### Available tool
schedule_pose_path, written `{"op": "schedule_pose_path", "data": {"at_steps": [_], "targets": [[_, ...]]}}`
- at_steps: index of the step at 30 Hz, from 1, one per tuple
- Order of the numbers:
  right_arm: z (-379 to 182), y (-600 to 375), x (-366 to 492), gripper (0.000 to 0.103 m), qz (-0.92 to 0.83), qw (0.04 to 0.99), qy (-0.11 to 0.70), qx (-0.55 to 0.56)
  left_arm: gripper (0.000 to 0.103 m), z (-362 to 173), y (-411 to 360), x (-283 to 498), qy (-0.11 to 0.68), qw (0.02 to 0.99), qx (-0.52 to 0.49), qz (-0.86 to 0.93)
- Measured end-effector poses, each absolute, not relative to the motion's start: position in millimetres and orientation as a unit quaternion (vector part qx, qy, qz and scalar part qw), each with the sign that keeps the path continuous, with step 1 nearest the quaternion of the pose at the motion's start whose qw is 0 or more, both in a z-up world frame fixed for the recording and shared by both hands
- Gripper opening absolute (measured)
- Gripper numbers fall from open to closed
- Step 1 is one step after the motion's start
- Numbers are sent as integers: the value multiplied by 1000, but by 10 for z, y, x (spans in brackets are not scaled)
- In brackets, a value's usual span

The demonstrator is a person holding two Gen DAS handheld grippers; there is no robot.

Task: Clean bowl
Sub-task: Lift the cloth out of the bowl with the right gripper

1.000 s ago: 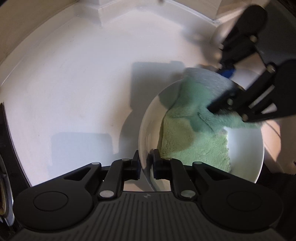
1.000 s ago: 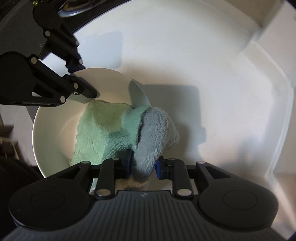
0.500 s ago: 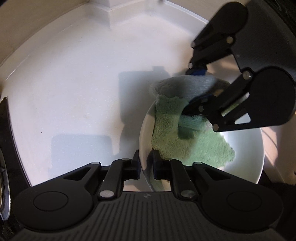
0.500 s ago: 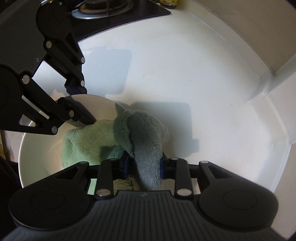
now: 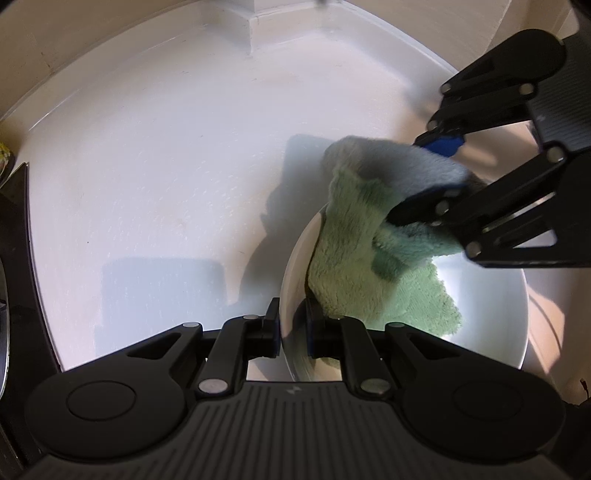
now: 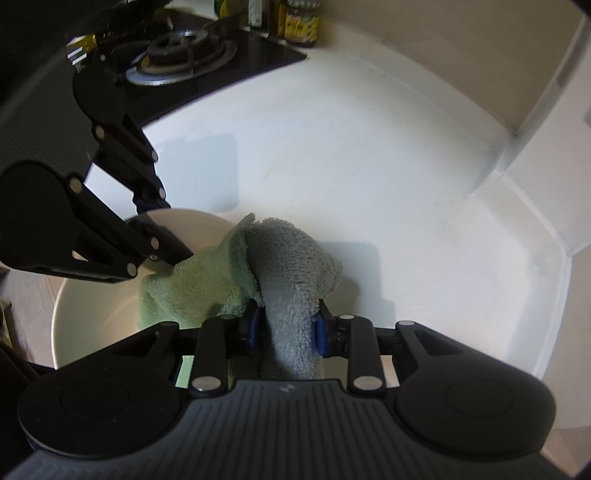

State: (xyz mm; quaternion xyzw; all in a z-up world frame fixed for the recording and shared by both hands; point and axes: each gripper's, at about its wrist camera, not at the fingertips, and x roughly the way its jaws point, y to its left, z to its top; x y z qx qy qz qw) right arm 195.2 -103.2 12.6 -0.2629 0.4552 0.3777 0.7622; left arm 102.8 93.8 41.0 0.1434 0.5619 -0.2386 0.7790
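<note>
A white bowl sits at the right of the white countertop, its near rim pinched between my left gripper's shut fingers. A fluffy cloth, green on one side and grey on the other, hangs over the bowl's far rim and into it. My right gripper comes in from the upper right, shut on the cloth. In the right wrist view the cloth is clamped in the right gripper, with the bowl at lower left and the left gripper on its rim.
The white countertop meets a raised white back edge and a beige wall. A black gas hob with a burner lies at the far left in the right wrist view, with jars behind it.
My right gripper has lifted and pulled the cloth up and toward the bowl's far rim, so less cloth lies in the bowl. My left gripper still holds the rim.
</note>
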Motion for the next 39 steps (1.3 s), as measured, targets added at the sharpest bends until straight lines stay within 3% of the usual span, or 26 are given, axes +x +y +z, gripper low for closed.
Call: {"op": "schedule_pose_path", "data": {"at_steps": [11,22,33,39], "targets": [[363,-1165,1701,12,350,799,429,-236,13,339,818,993,561,785,119,-234],[559,-1856,1560,11,243,891,377,-71,13,400,934,700,555,799,93,-214],[-374,-2295,1519,11,212,851,464,123,13,542,1164,839,569,797,75,-191],[-587,-2245,1441,12,261,843,451,137,15,454,1090,882,575,799,73,-159]]}}
